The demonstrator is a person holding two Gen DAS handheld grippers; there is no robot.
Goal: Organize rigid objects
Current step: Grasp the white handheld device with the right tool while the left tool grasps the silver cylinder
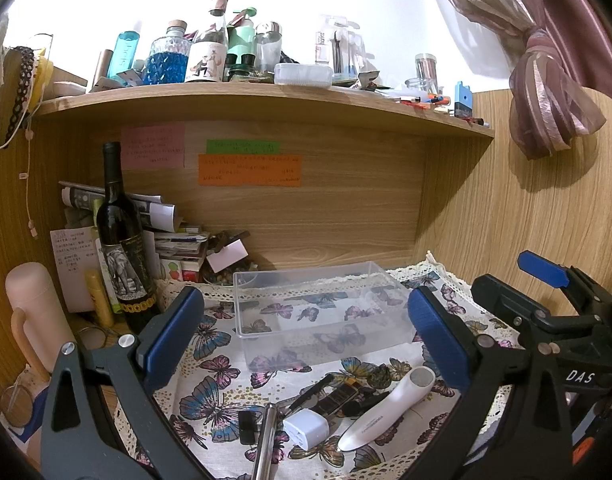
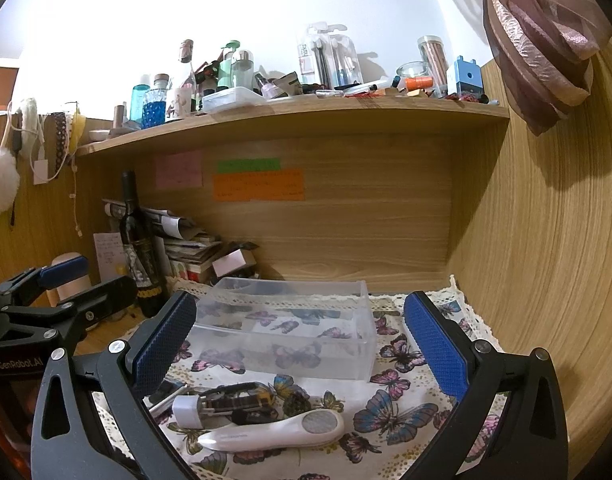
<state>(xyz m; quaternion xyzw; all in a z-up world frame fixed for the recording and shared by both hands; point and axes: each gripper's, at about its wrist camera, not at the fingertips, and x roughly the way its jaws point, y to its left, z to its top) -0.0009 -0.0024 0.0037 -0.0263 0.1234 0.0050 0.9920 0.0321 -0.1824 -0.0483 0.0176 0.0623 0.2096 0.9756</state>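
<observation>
Both our left tool (image 1: 302, 332) and right tool (image 2: 298, 344) hang spread and empty. The clear plastic box (image 2: 286, 332) sits mid-frame, the white handheld device (image 2: 274, 430) low centre amid small items; we judge a wide grab could drag neighbours or the butterfly cloth (image 2: 398, 408)

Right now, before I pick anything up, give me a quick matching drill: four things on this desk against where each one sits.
Things:
1. clear bin
2. white wand
3. wine bottle
4. orange note

Places:
A. stuck on the back panel
B. standing at the left, off the cloth
C. lying on the cloth, nearest the cameras
D. empty, mid-cloth, behind the small items

Pairs: 1-D, 2-C, 3-B, 4-A
</observation>
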